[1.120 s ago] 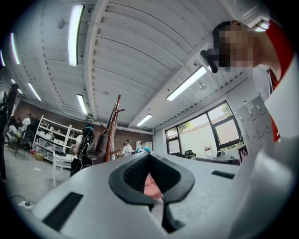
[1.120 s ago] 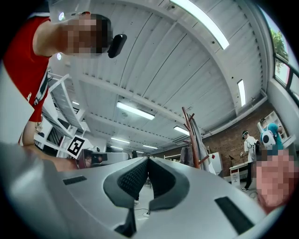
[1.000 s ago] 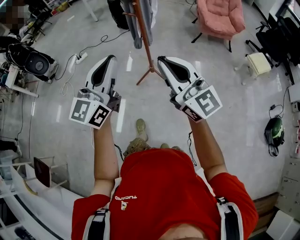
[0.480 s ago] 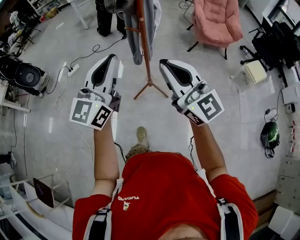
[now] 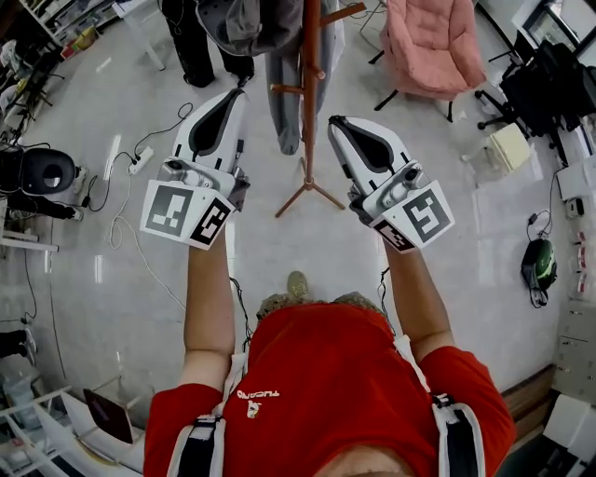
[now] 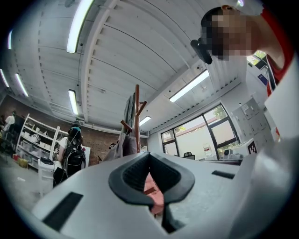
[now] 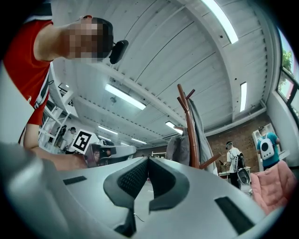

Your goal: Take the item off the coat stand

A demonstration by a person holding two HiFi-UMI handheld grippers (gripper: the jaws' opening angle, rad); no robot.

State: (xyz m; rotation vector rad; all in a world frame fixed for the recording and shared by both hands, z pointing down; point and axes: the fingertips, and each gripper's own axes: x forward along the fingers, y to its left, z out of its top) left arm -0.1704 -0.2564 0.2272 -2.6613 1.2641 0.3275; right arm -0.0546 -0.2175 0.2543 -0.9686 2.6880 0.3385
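A brown wooden coat stand (image 5: 310, 88) rises just ahead of me, its legs spread on the floor. A long grey garment (image 5: 284, 102) hangs on its left side, with a bulkier grey item (image 5: 244, 23) at the top. My left gripper (image 5: 237, 93) is shut and empty, pointing at the garment's left side without touching it. My right gripper (image 5: 335, 121), jaws together and empty, sits just right of the pole. In the left gripper view the stand (image 6: 137, 114) and garment (image 6: 128, 109) stand beyond the jaws. In the right gripper view the pole (image 7: 188, 128) and garment (image 7: 202, 135) stand close, up and to the right.
A pink armchair (image 5: 433, 37) stands behind the stand to the right. A person in black (image 5: 194, 47) stands at the back left. Cables and a power strip (image 5: 142, 160) lie on the floor at left. A green helmet (image 5: 540, 268) lies far right.
The coat stand and its garments have come closer and lower in the head view. Both grippers have stayed shut and moved up beside the pole.
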